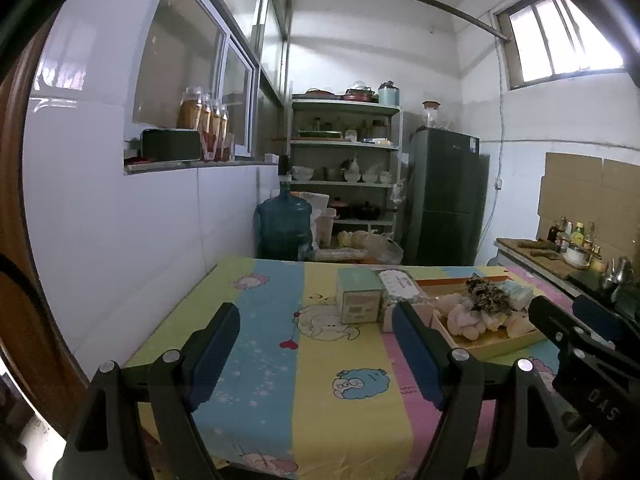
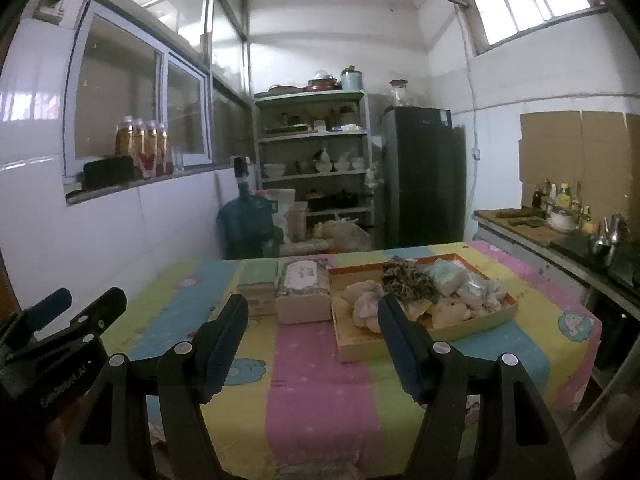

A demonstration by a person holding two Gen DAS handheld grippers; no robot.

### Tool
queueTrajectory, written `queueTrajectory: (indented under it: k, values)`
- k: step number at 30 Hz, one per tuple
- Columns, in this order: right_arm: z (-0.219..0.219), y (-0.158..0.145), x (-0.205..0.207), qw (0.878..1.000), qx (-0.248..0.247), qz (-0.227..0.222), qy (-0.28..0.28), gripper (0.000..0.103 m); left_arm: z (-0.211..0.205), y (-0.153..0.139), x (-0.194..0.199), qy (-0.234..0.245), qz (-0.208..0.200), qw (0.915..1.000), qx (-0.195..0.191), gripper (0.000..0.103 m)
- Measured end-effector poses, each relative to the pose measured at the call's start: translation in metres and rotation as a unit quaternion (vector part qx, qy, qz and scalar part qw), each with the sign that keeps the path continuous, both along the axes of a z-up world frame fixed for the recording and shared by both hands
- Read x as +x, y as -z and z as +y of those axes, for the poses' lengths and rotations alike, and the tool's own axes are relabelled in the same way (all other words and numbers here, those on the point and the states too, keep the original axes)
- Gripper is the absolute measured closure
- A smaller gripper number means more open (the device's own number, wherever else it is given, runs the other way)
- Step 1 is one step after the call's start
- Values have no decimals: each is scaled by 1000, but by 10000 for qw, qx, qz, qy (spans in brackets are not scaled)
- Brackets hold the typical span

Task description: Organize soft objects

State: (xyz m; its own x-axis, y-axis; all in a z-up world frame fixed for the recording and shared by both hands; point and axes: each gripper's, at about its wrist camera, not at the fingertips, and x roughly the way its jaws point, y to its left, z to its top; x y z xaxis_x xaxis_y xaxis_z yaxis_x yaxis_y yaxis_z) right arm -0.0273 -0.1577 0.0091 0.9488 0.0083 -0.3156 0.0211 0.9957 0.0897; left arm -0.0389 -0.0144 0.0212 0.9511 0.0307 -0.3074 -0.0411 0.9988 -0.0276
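A small kitchen, seen from the near end of a table point(image 2: 320, 380) covered in a pastel striped cartoon cloth. Along the left wall, a window ledge holds a row of jars with amber contents point(image 2: 141, 144). A large blue water jug point(image 2: 244, 224) stands on the floor past the table's far left corner. At the far wall, a metal shelf unit point(image 2: 316, 152) carries bowls and pots, with a dark fridge point(image 2: 420, 176) to its right. On the right side runs a counter point(image 2: 532, 228) crowded with bottles, under a high barred window point(image 2: 532, 0).

On the table's far half, from left to right: a small pale green box point(image 2: 258, 284), a soft tissue pack point(image 2: 304, 292) just beside it, then a shallow orange-rimmed tray point(image 2: 400, 350) heaped with soft objects point(image 2: 416, 292), pale bundles and a leopard-print cloth among them.

The left gripper point(image 1: 316, 332) and right gripper point(image 2: 312, 320) both hover over the near part of the cloth, jaws spread wide with nothing between them, well short of the tray.
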Motion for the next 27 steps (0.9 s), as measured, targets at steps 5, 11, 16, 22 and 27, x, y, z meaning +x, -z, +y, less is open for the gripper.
queueTrajectory:
  k: [5,11,16,22,27]
  values:
    - [4,-2,-1,10000,-25,5,-39,34,-1,0,0,16,-8,10000,3,25]
    - [6,-4,-1,10000,-49,21,-78,34,-2,0,1,36,-14,10000,22,25]
    - [6,-5,-1,10000,-51,16,-73,34,-2,0,2,45,-4,10000,35,25]
    - [5,-5,-1,10000,-47,14,-70,34,-2,1,3,57,-3,10000,34,25]
    - [5,-5,-1,10000,-54,11,-72,34,-3,1,2,45,0,10000,35,25]
